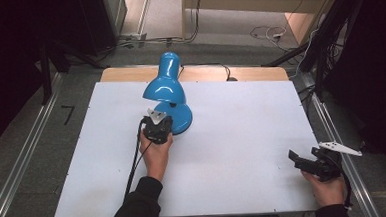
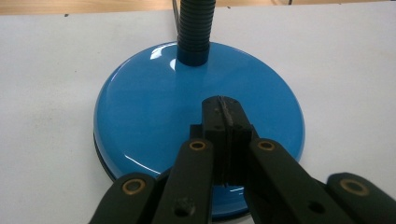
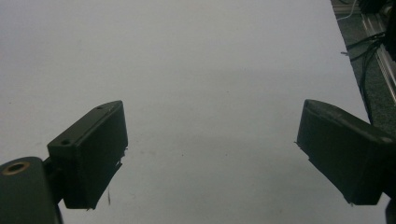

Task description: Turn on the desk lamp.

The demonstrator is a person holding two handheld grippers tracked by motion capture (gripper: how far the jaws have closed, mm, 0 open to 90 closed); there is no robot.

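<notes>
White table [image 1: 243, 151] spans scene; blue desk lamp [image 1: 165, 85] stands toward its far left-centre, shade tipped away, round base [image 2: 154, 107] flat on table
Left gripper [image 1: 157, 121] at near edge of base, jaws pressed together with nothing between, tips resting on base top [image 2: 223, 122]
Right gripper [image 1: 304, 162] well apart from lamp at table's near right corner, jaws wide, holding nothing [image 3: 210, 154]
Step, likely: pressing or steadying base, perhaps switch; next needs firm downward push without sliding lamp
</notes>
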